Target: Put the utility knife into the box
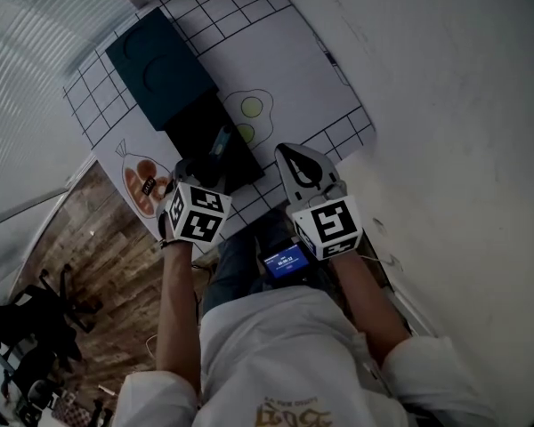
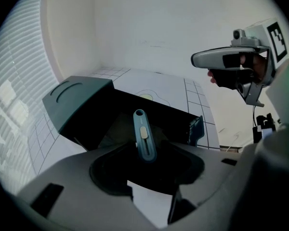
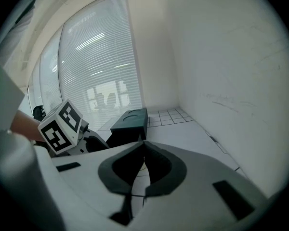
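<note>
Step in hand: letting the knife (image 2: 143,136) go into the open box (image 2: 135,100), as judged from where things lie.
Where the knife is: between the jaws of the left gripper (image 2: 148,163), long axis pointing toward 12 o'clock, its far end over the dark inside of the box. Whether it already rests on the box floor cannot be told.
Left fingers: spread wide, with a clear gap on each side of the knife, so the pads do not press on it.
Right fingers: the right gripper (image 3: 143,143) has its jaw tips together, with nothing between them.
Doing it well: hold the jaws wide and low over the opening until the knife settles. Then draw straight back toward 6 o'clock, so that neither pad drags the handle out or catches the near wall (a sideways pull would likely tip the knife over the rim).
Lid: the lid (image 1: 160,65) lies open at 11 o'clock of the box, clear of the drop.
Left arm pose: in the head view the forearm reaches forward from 6 o'clock, with the gripper tilted down at the box and aimed at about 1 o'clock.
Right arm pose: parked at 3 o'clock of the left gripper, jaws aimed at 12 o'clock over the near edge of the mat (image 1: 276,60), well clear of the box.
</note>
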`<state>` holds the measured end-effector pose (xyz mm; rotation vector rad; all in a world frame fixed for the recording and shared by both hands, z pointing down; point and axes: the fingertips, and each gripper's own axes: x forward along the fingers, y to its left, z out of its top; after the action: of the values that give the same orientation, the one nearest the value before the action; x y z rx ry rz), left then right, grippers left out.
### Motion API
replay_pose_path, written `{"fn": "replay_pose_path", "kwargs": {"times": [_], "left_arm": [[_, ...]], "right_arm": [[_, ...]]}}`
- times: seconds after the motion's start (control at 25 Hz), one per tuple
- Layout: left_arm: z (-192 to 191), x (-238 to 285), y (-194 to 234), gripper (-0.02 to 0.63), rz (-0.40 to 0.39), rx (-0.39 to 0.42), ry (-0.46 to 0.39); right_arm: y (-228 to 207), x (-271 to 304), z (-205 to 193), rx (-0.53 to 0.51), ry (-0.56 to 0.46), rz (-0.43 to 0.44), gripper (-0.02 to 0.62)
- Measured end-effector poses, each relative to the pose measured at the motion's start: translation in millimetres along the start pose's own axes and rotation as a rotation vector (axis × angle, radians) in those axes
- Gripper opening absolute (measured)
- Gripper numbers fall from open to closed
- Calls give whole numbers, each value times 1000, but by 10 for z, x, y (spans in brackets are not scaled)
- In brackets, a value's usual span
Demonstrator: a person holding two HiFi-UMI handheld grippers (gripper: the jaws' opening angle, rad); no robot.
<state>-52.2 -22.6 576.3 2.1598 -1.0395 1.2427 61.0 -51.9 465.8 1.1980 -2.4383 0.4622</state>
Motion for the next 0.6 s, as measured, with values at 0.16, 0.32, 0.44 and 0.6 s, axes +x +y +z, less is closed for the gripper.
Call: {"fn": "replay_pose_path", "kwargs": {"times": [0.16, 0.32, 0.44, 0.6], "left_arm": [[3, -139, 151, 195, 79, -41, -17], [57, -341, 277, 50, 108, -124, -101], [275, -619, 307, 8, 89, -150, -261], [486, -1019, 315, 8, 94, -108, -417]], "right_arm": [[22, -65, 74, -9, -14, -1, 8], [40, -102, 177, -13, -37, -11, 8], [67, -118, 277, -9, -61, -15, 6], [175, -154, 422, -29, -70, 2, 6]]}}
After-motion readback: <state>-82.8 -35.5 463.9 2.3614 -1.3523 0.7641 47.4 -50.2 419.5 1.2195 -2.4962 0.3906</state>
